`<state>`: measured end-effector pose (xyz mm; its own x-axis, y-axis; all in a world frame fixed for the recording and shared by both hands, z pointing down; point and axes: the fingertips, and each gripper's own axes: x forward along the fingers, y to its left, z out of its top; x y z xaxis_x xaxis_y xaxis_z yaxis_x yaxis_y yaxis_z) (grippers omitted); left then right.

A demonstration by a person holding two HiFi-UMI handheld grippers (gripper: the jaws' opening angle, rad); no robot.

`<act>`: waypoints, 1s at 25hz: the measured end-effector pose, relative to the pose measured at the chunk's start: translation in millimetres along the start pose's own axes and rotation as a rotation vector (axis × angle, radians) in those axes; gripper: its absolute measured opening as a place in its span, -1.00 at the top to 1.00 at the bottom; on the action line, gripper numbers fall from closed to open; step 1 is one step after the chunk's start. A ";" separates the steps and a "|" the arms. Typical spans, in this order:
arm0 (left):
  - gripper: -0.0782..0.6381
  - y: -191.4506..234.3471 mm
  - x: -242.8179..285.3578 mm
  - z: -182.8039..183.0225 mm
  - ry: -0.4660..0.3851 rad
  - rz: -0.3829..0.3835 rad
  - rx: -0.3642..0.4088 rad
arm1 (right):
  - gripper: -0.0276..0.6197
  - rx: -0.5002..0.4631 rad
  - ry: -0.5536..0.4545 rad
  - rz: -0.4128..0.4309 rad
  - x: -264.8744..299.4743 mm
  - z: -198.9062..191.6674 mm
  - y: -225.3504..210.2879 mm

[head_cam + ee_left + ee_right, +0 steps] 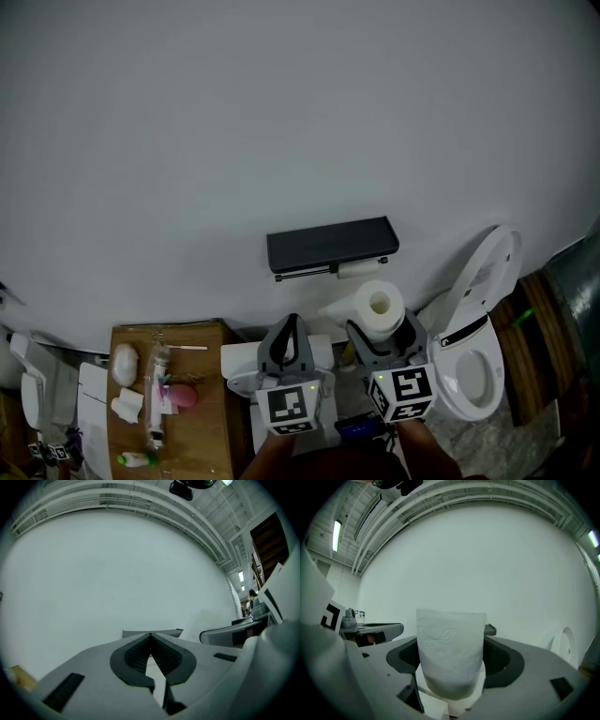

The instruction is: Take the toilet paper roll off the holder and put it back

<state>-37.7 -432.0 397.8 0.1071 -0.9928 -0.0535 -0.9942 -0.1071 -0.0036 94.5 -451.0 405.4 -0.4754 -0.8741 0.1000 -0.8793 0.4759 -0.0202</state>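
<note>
The right tongs (382, 330) pinch the roll (380, 307) from both sides. In the right gripper view the roll (450, 653) stands between the two dark pads (502, 658) of the right tongs (450, 660) and fills the gap between them. In the head view the hole of its core looks up toward the camera. A loose sheet hangs from the roll toward the left. The roll is off the holder (333, 242): it is just below the right part of the holder and does not touch it. The holder is a black shelf on the white wall (281, 122), with a thin rod under it. A short pale cylinder (359, 269) sits under the right end of the shelf.

The left tongs (292, 328) are pressed together and hold nothing. In the left gripper view the tips of the left tongs (151, 635) meet, with a narrow gap lower down between the pads. These tongs are just beside the right ones, to the left, and point at the wall.

To the right stands a toilet (473, 370) with its lid (489, 267) up. To the left is a wooden table (192, 441) with some small things on it, among them a pink one (183, 397).
</note>
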 end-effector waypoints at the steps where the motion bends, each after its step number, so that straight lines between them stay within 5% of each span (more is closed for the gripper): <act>1: 0.75 0.1 -0.3 -0.9 0.003 0.000 0.004 | -0.23 -0.003 -0.006 -0.001 0.3 3.4 -0.4; 25: 0.75 -2.1 2.9 7.7 -0.030 -0.005 0.006 | -0.23 -0.094 -0.285 -0.026 47.9 148.8 -16.7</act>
<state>-35.3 -434.2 390.0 0.1124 -0.9902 -0.0832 -0.9937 -0.1120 -0.0104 82.0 -515.3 262.5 -0.4535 -0.8719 -0.1845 -0.8910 0.4482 0.0721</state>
